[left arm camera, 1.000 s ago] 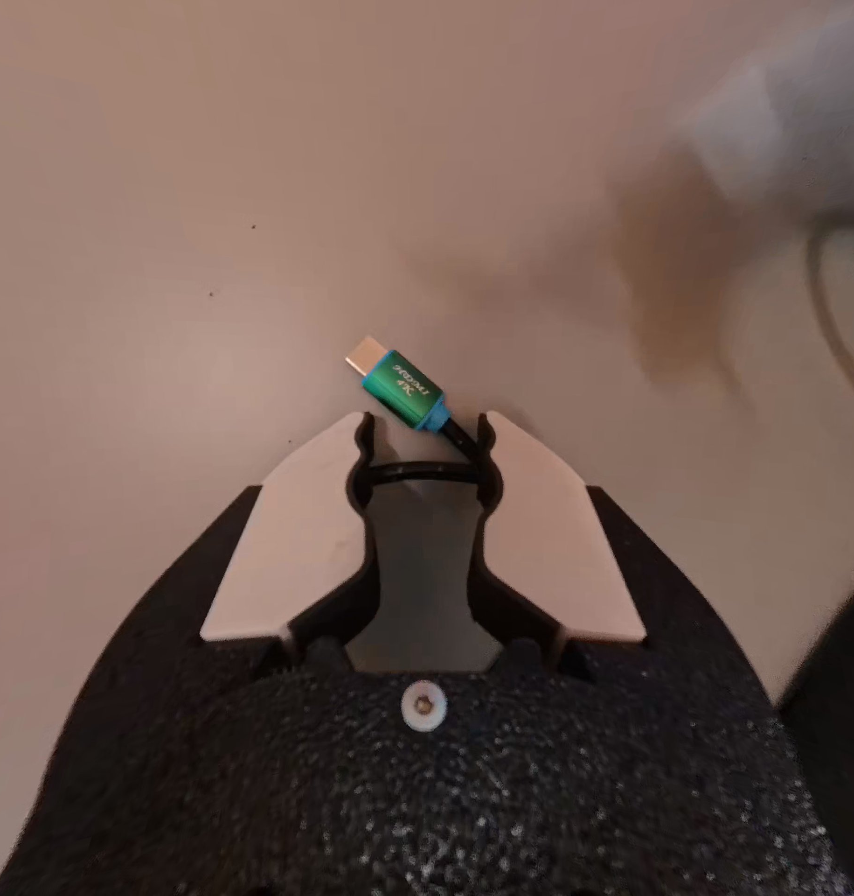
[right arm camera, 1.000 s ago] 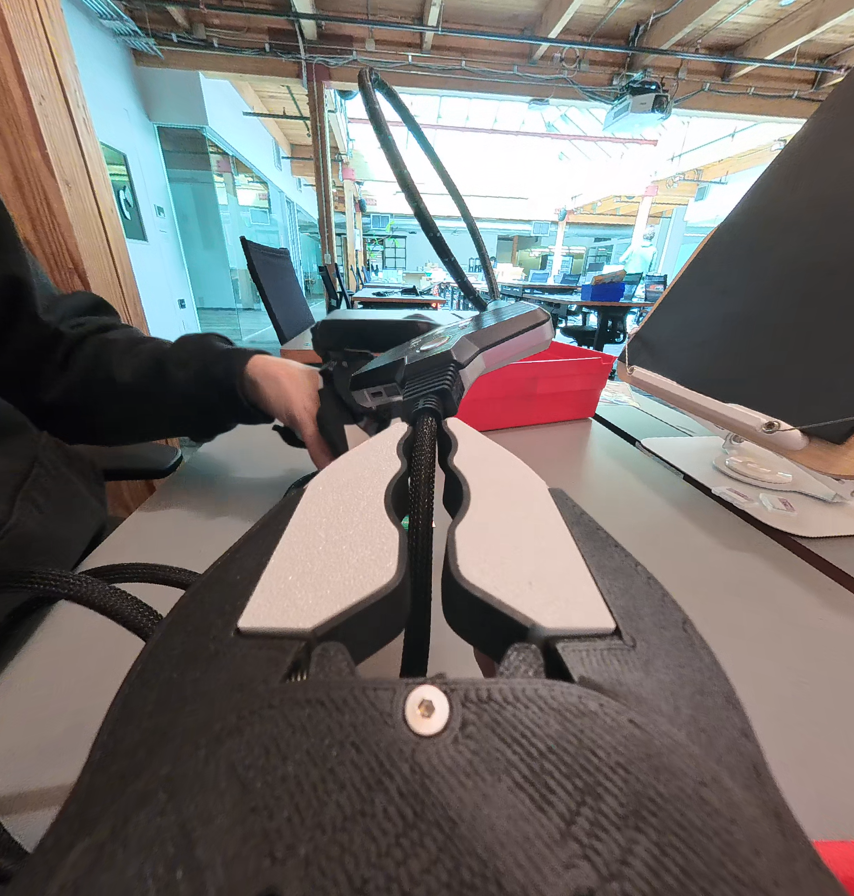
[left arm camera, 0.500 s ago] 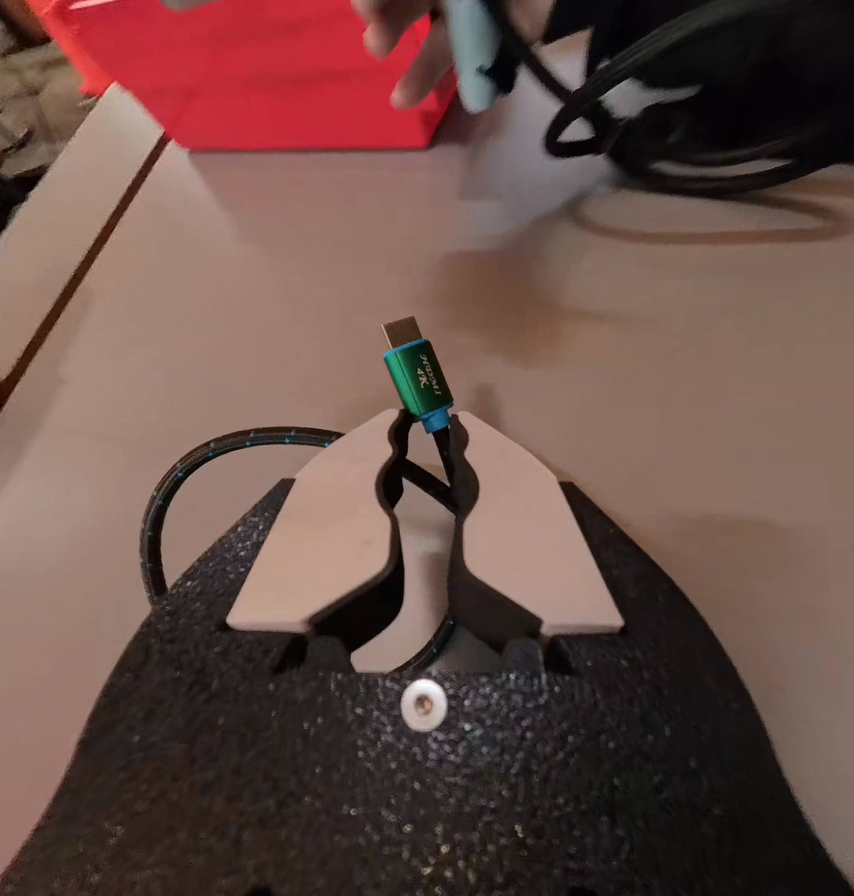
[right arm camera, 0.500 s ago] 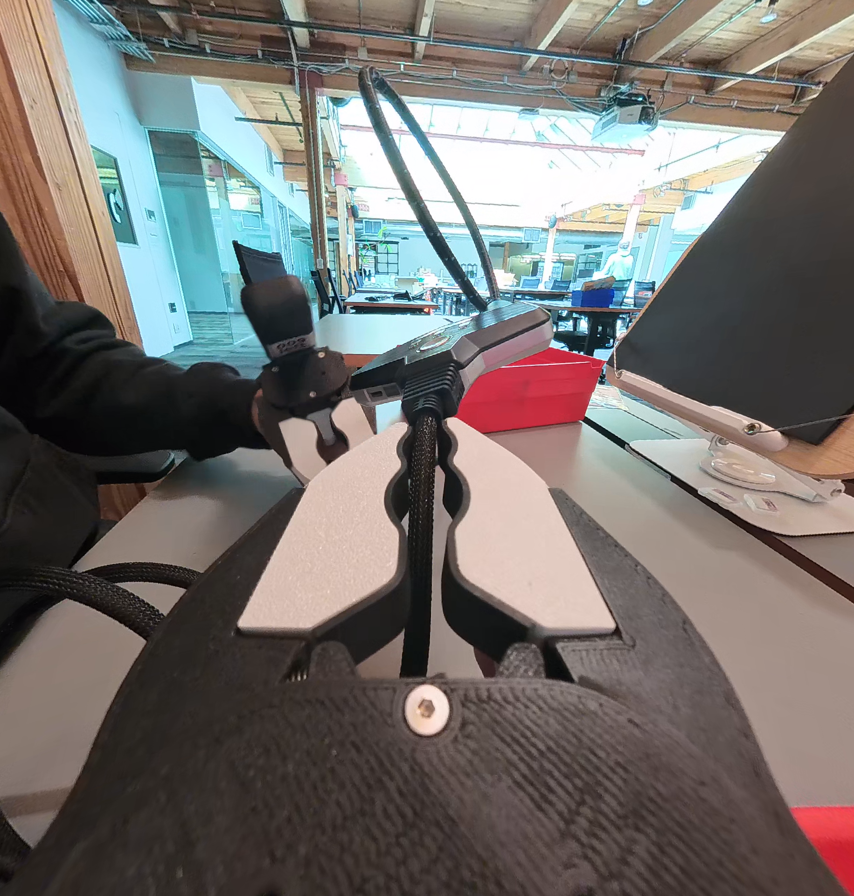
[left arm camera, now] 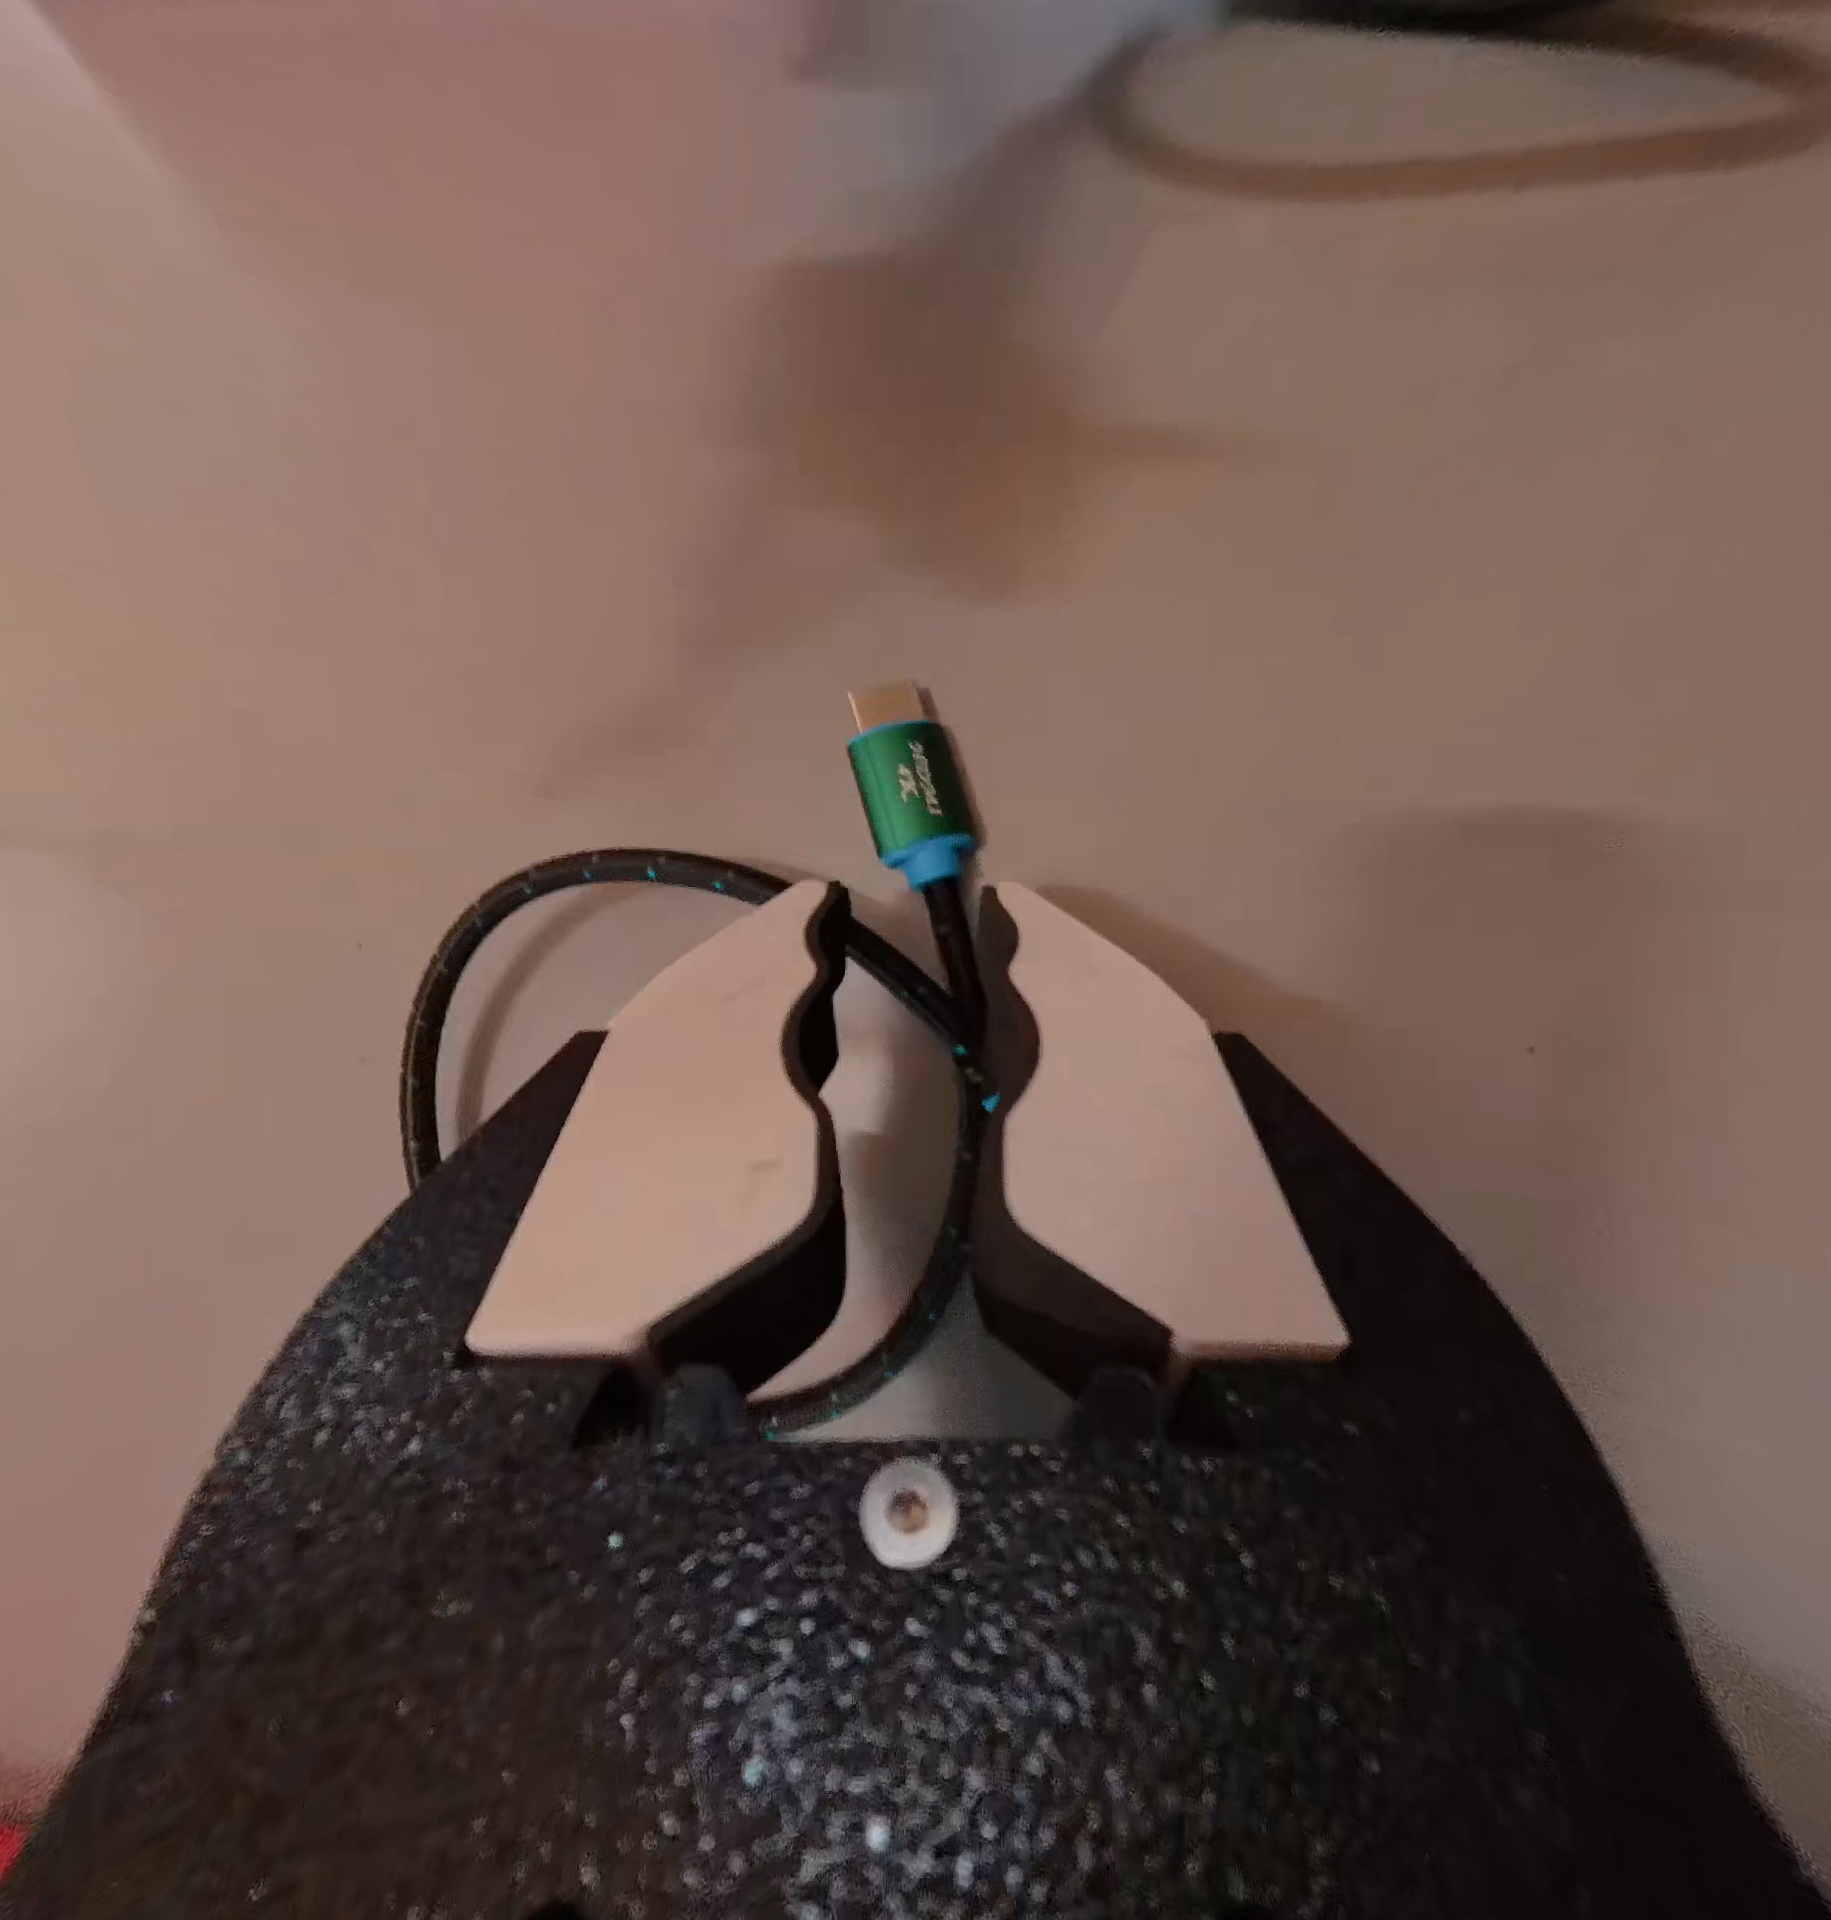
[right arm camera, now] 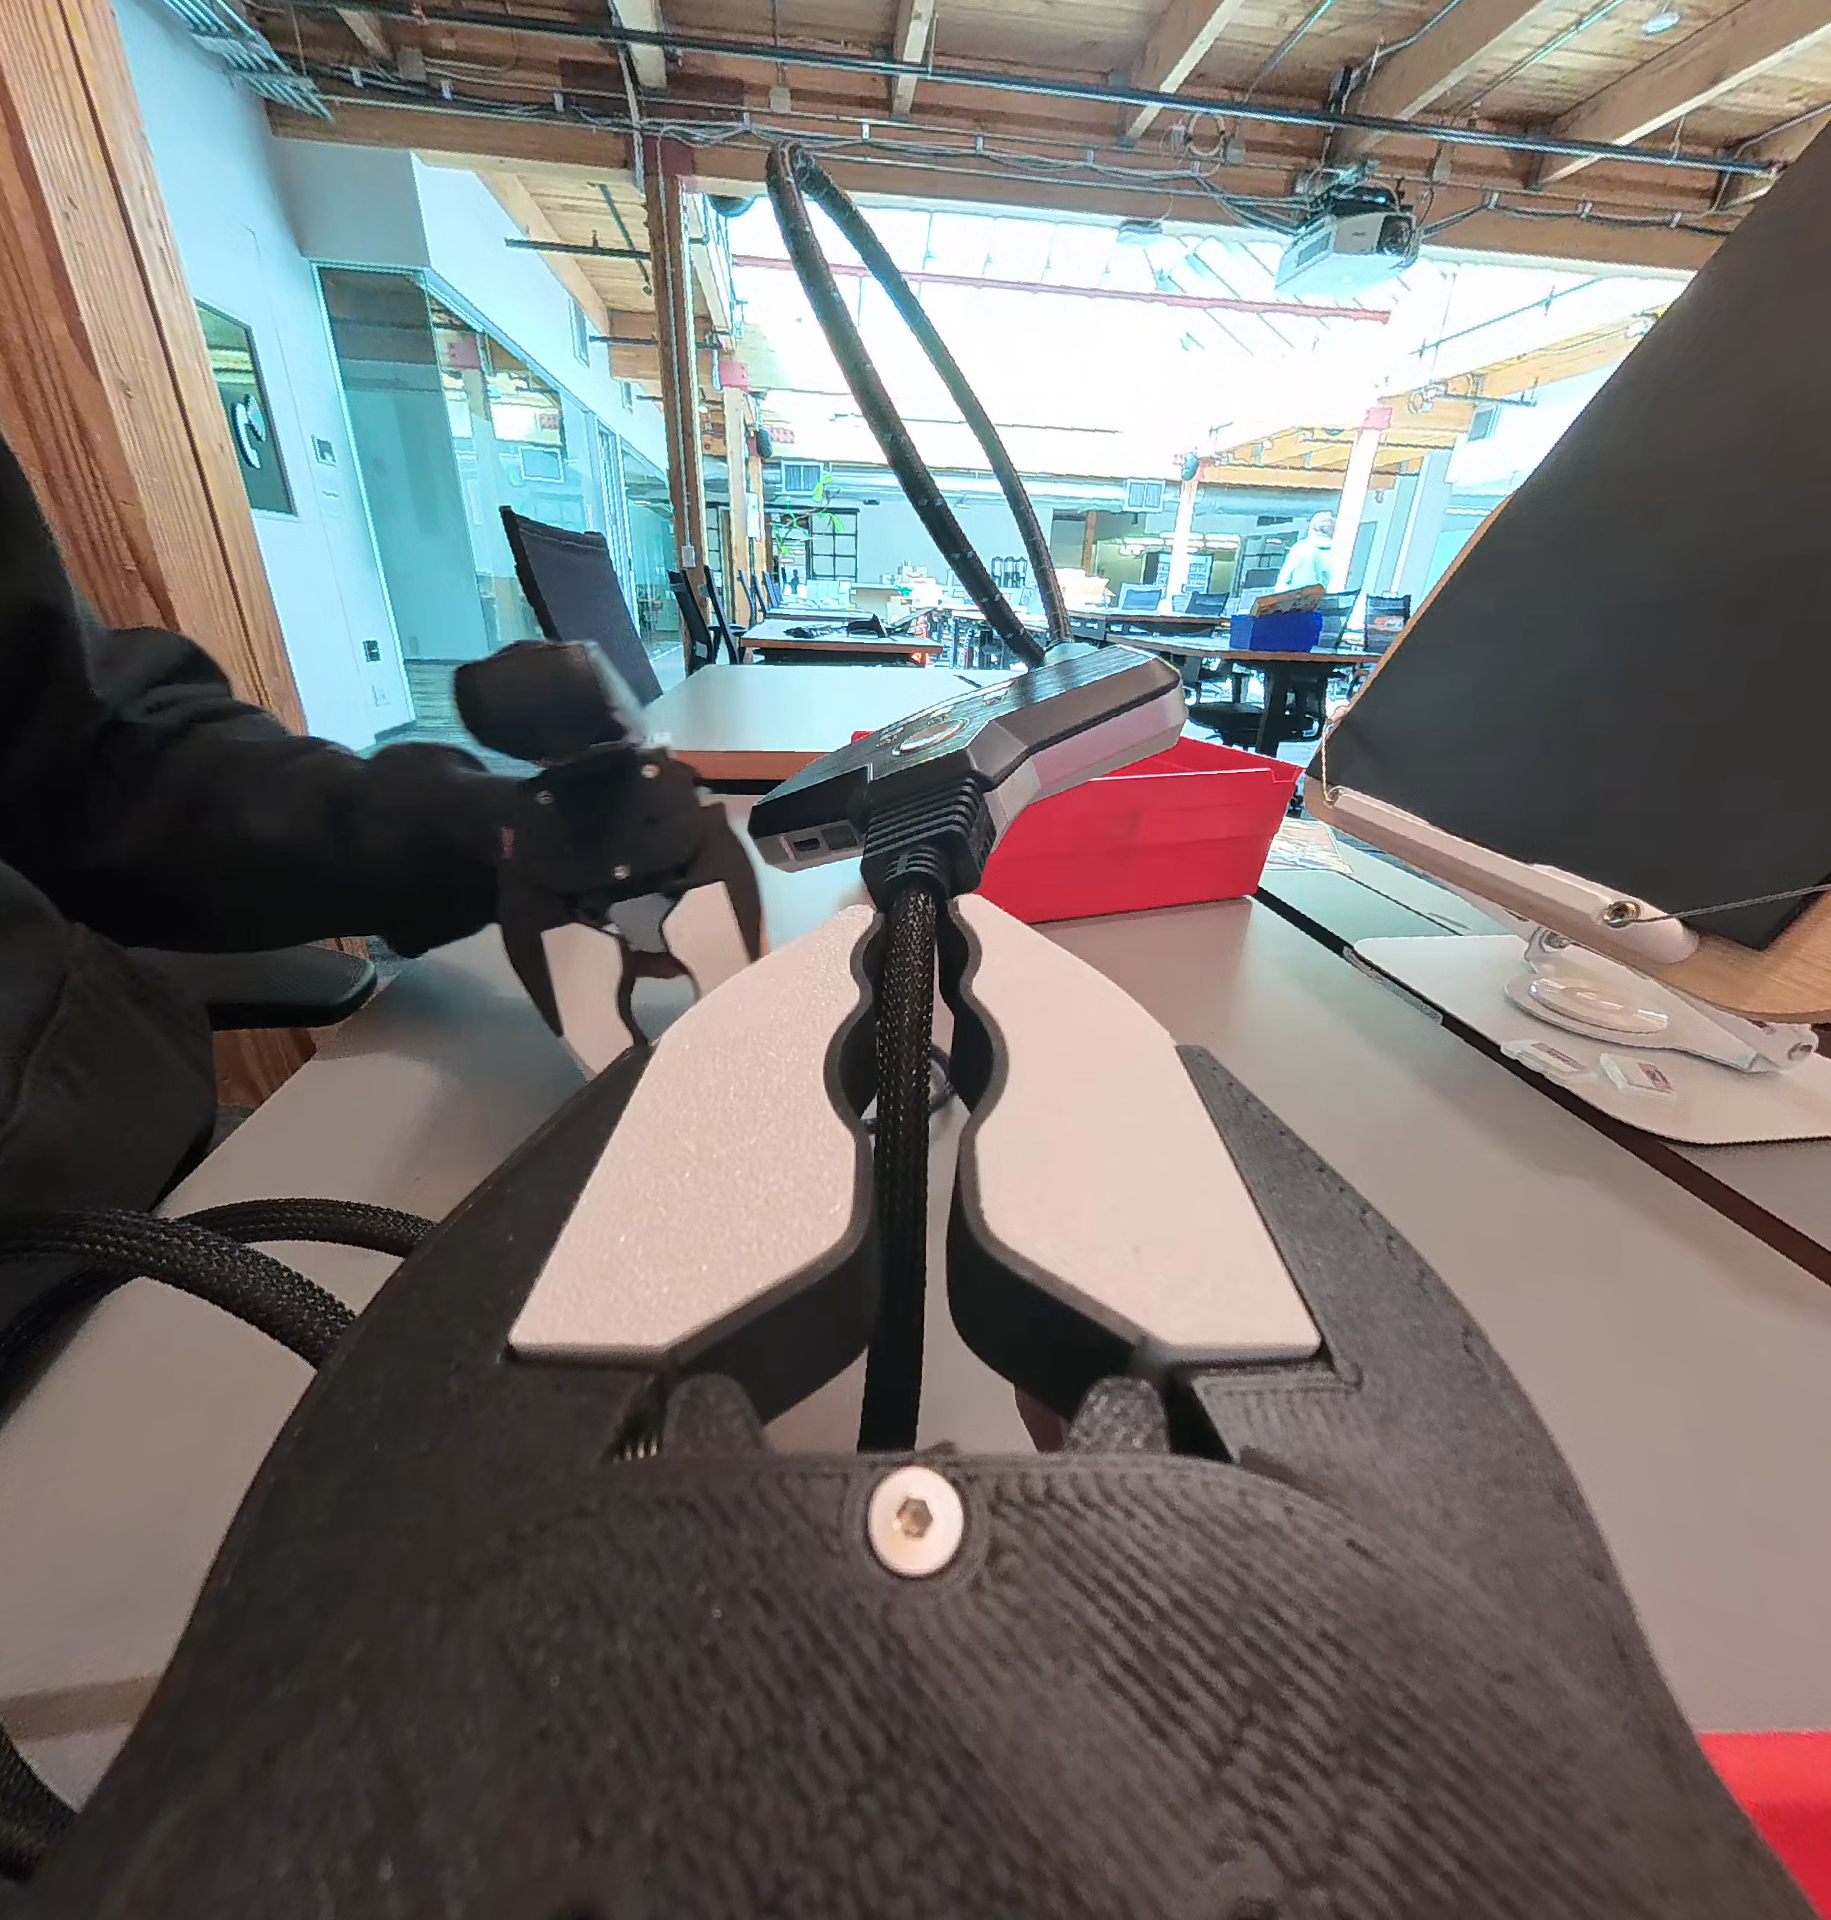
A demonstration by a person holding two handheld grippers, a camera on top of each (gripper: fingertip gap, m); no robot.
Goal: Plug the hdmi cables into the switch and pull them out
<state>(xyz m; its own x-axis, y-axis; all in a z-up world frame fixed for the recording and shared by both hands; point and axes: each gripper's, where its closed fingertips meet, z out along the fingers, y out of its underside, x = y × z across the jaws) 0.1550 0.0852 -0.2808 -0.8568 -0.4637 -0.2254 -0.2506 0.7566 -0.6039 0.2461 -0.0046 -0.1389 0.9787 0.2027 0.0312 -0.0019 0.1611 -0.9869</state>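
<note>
In the left wrist view my left gripper (left arm camera: 911,899) is shut on a thin black braided hdmi cable (left arm camera: 952,997) with blue flecks. Its green plug (left arm camera: 913,792) sticks up past the fingertips, above the beige table (left arm camera: 371,520). The cable loops out to the left and crosses itself between the fingers. In the right wrist view my right gripper (right arm camera: 916,914) is shut on a thick black braided cable (right arm camera: 898,1091) plugged into the black and silver switch (right arm camera: 994,727), which hangs in the air. Another thick cable (right arm camera: 890,364) arcs up from the switch's far end. The left gripper (right arm camera: 641,987) is blurred to the left, fingers down.
A red bin (right arm camera: 1150,831) stands behind the switch. A dark screen (right arm camera: 1617,520) on a white stand (right arm camera: 1617,1081) is at the right. A person's black sleeve (right arm camera: 163,779) and a loop of thick cable (right arm camera: 163,1257) are at the left. A blurred cable loop (left arm camera: 1462,145) lies far on the table.
My left gripper closed on the thin cable a second ago, then tipped from fingers-up to fingers-down over the table. The right gripper and the switch have stayed nearly still.
</note>
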